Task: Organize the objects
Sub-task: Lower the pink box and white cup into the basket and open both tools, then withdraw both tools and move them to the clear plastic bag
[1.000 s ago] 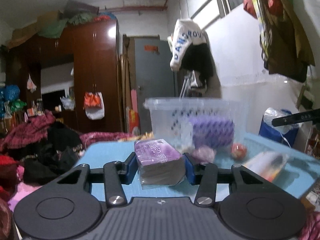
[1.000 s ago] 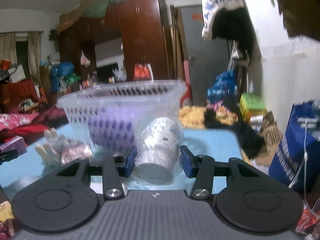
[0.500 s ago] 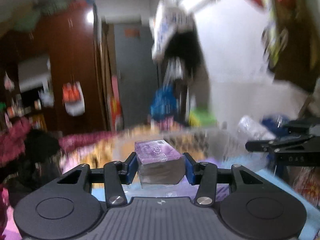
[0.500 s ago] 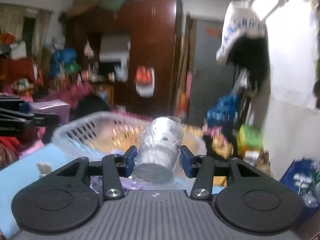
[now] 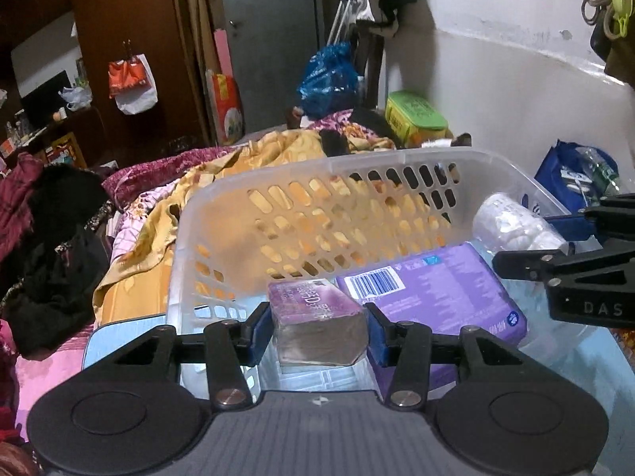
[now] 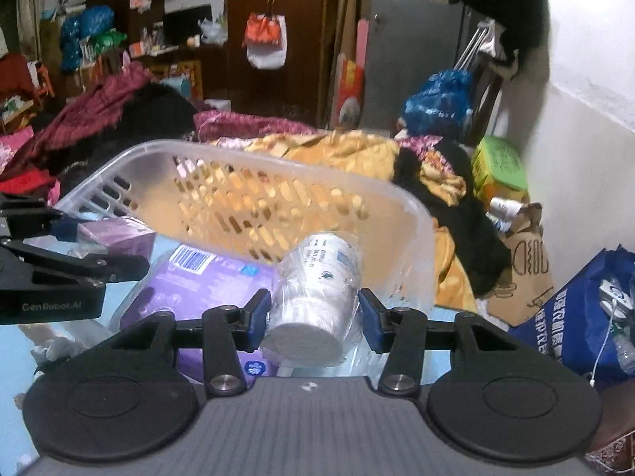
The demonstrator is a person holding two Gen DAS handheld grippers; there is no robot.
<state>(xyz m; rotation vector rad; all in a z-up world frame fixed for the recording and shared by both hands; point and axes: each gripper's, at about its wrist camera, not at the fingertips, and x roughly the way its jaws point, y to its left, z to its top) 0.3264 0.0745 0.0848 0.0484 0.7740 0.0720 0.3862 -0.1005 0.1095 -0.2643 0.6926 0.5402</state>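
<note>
My left gripper (image 5: 317,331) is shut on a small purple tissue pack (image 5: 315,317) and holds it over the clear plastic basket (image 5: 309,174), at its near left. A large purple package (image 5: 436,289) lies inside the basket. My right gripper (image 6: 313,319) is shut on a sleeve of white paper cups wrapped in plastic (image 6: 317,297), held over the basket's (image 6: 246,166) right side. The cups (image 5: 512,228) and the right gripper also show at the right of the left wrist view. The left gripper with its tissue pack (image 6: 119,234) shows at the left of the right wrist view.
The basket stands on a light blue table (image 5: 123,329). Beyond it lie heaps of yellow and maroon cloth (image 5: 222,162) and dark clothes (image 5: 59,261). A blue bag (image 6: 587,309) and a paper bag (image 6: 528,273) stand at the right by the white wall.
Both grippers have risen and moved forward from in front of the basket to above it, tilted downward, each with its object held. The basket's inside has come into view.
</note>
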